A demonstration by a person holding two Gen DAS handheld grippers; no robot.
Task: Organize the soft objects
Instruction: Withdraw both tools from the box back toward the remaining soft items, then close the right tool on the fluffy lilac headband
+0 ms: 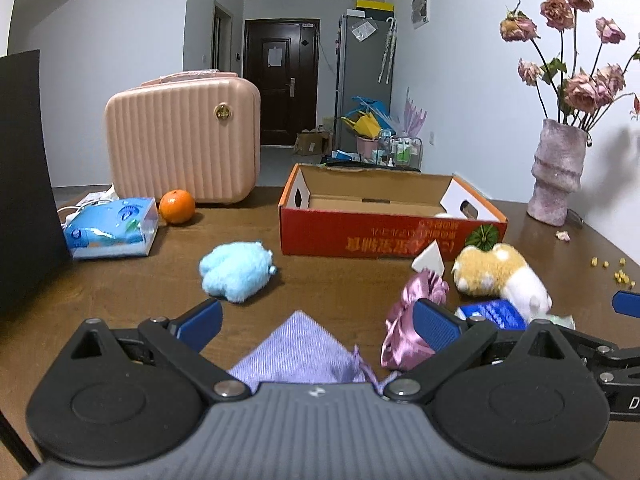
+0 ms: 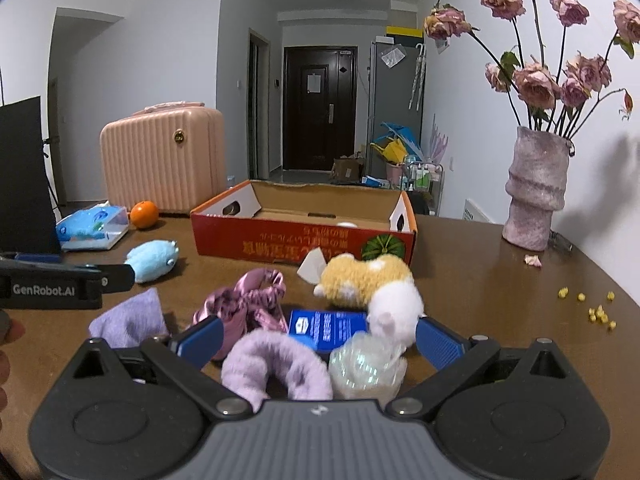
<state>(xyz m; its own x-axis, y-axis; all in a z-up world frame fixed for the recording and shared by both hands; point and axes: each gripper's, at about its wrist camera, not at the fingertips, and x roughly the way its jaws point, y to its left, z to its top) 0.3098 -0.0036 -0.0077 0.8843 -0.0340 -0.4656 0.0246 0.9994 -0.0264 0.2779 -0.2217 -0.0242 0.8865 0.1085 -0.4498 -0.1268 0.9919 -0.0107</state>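
A red cardboard box point(image 1: 384, 236) point(image 2: 296, 240) stands open at mid-table. In front of it lie a blue plush point(image 1: 236, 272) point(image 2: 154, 260), an orange-and-white plush point(image 1: 500, 280) point(image 2: 372, 280), a pink satin scrunchie point(image 1: 412, 320) point(image 2: 248, 300), a lilac cloth pouch point(image 1: 300, 352) point(image 2: 128, 320), a fuzzy lilac scrunchie point(image 2: 276, 364), a clear iridescent bag point(image 2: 368, 364) and a blue packet point(image 1: 492, 314) point(image 2: 326, 330). My left gripper point(image 1: 318, 322) is open over the pouch. My right gripper point(image 2: 318, 338) is open around the fuzzy scrunchie and bag.
A pink hard case point(image 1: 184, 140), an orange point(image 1: 177, 206) and a blue tissue pack point(image 1: 112, 228) sit at the back left beside a black panel point(image 1: 24, 176). A vase of dried roses point(image 2: 536, 196) stands right, with yellow crumbs point(image 2: 596, 312) nearby.
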